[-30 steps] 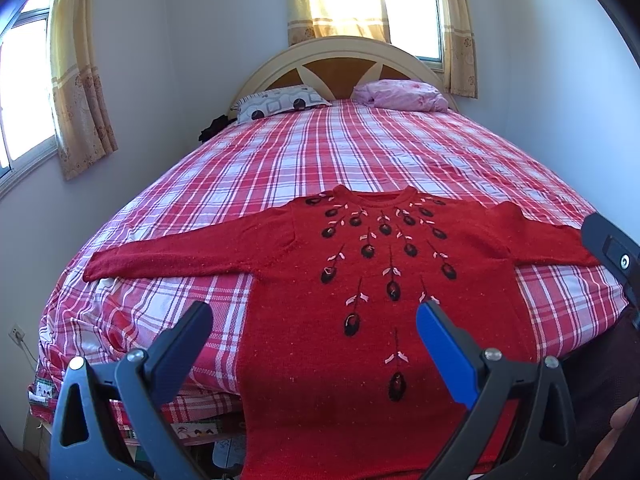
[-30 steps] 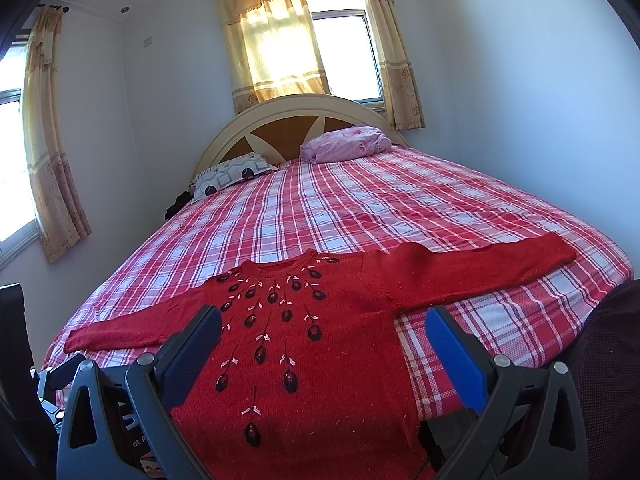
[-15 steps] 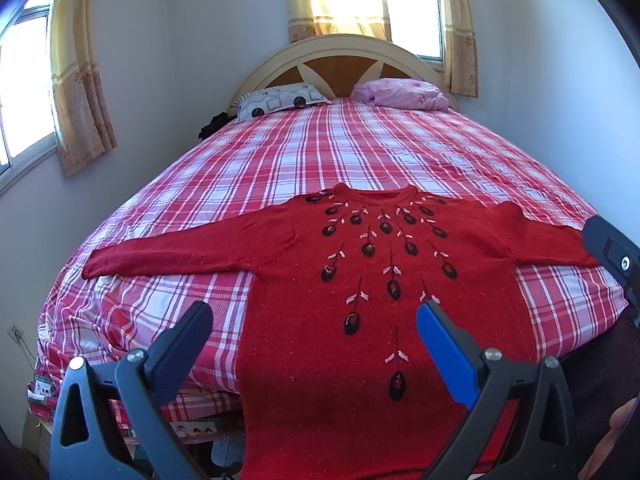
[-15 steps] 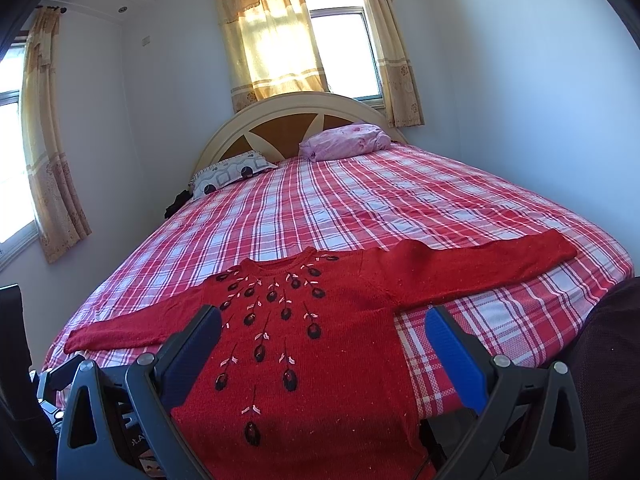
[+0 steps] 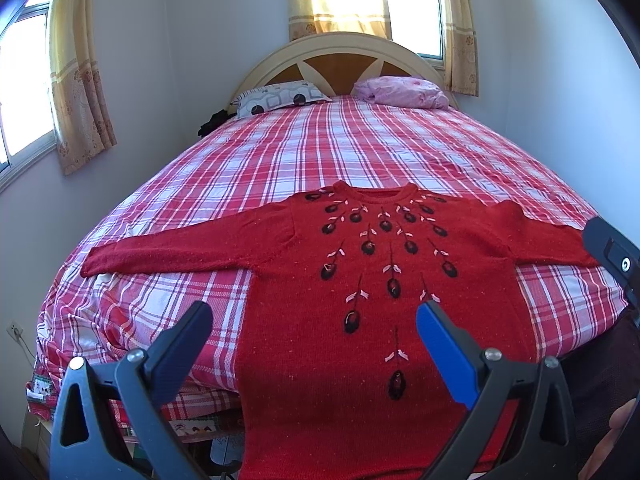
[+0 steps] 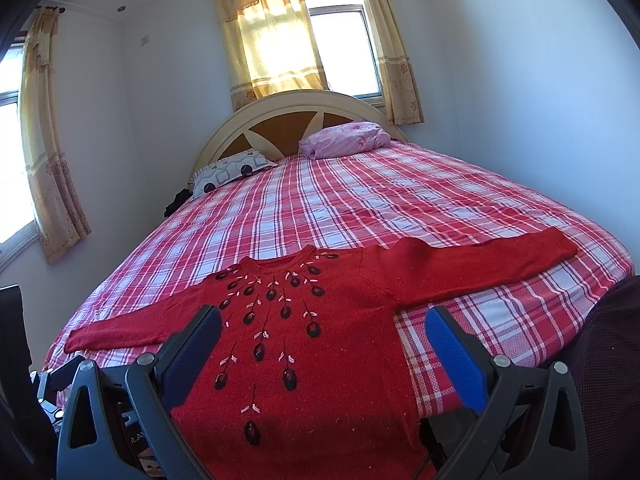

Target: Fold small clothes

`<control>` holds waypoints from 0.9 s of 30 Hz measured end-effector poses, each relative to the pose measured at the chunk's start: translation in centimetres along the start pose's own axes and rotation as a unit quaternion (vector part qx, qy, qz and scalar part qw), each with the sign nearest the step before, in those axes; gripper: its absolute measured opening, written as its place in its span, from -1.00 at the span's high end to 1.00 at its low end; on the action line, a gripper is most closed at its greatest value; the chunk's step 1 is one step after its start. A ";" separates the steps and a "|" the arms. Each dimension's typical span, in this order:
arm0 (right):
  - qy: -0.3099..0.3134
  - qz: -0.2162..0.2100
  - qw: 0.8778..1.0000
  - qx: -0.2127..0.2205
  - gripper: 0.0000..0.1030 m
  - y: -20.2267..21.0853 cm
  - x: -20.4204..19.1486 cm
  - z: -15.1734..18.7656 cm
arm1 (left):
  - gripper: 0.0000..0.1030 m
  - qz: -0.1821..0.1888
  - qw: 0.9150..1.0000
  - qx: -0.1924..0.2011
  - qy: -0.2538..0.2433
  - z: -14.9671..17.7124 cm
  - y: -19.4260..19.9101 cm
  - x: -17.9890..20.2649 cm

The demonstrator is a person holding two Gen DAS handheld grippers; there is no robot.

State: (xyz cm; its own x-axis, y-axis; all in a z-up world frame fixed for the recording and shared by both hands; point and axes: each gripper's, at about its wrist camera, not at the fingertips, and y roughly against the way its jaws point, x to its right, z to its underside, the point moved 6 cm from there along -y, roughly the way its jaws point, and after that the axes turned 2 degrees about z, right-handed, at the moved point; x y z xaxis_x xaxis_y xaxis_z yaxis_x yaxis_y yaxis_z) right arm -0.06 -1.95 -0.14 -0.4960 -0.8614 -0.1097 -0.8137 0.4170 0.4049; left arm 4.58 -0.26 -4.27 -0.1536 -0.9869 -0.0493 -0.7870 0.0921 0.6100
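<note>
On the near end of the plaid bed (image 5: 360, 148), one red sweater (image 5: 360, 280) lies flat, face up, neckline toward the headboard (image 6: 296, 116), hem hanging over the near edge and cut off below. Its two sleeves stretch straight out across the bed. Two pillows (image 5: 280, 96) rest by the headboard. The left tool (image 5: 314, 318) and right tool (image 6: 324, 320) both hover with fingers wide apart, holding nothing.
</note>
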 end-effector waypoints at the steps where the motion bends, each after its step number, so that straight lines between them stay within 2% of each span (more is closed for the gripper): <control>1: 0.000 0.000 1.000 -0.001 -0.98 -0.1 0.0 0.0 | -1.00 0.000 1.000 0.000 0.000 0.0 0.0 0.0; 27: 0.002 0.001 1.000 -0.011 -0.98 -0.6 -0.1 0.2 | -1.00 0.002 1.000 -0.009 0.002 0.5 -0.5 0.2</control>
State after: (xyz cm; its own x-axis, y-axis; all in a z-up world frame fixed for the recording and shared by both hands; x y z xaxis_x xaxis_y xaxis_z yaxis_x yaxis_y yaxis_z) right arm 0.42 -2.10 -0.60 -0.4965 -0.8617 -0.1050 -0.8056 0.4124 0.4253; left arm 4.66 -0.49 -4.94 -0.1537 -0.9871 -0.0440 -0.7759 0.0930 0.6239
